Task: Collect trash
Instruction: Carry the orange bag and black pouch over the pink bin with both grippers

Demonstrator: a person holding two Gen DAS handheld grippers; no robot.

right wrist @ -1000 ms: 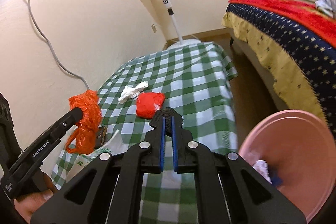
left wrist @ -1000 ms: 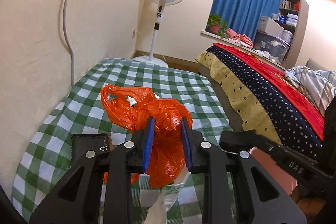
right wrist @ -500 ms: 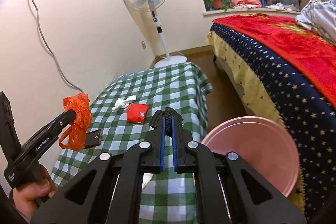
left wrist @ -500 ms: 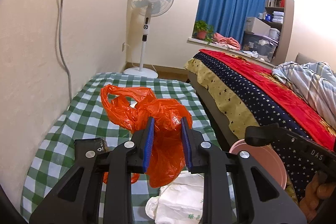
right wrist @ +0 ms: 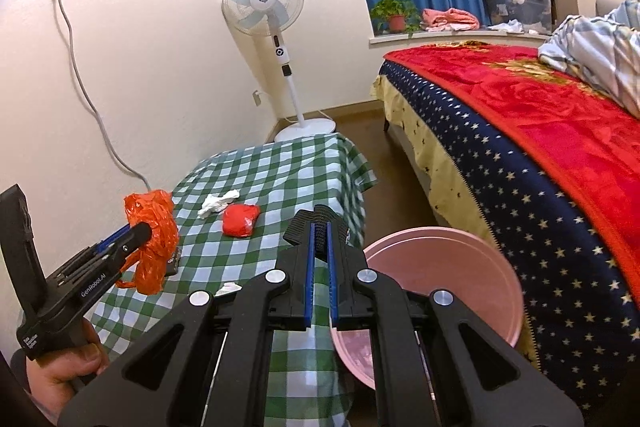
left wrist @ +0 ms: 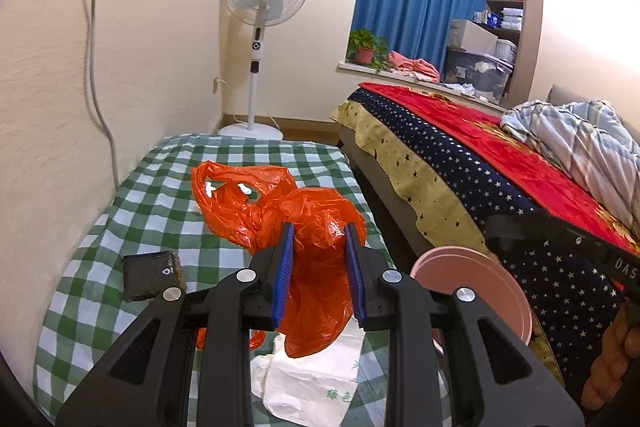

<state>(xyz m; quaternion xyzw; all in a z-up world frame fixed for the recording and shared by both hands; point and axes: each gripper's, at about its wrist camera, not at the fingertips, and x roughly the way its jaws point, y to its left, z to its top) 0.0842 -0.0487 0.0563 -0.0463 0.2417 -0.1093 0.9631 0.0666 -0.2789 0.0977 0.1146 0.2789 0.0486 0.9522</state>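
Observation:
My left gripper is shut on a crumpled orange plastic bag and holds it above the green checked table. The bag also shows in the right wrist view, held in the left gripper. My right gripper is shut and empty, above the table's right edge. A pink bin stands on the floor between table and bed; it also shows in the left wrist view. On the table lie a red wad, a white tissue, a black packet and a white plastic bag.
A bed with a red and starred blanket runs along the right. A standing fan is beyond the table's far end. A wall with a cable borders the table's left side.
Both grippers have risen and drawn back from the table. The left one still holds the orange bag. The pink bin has come further into both views.

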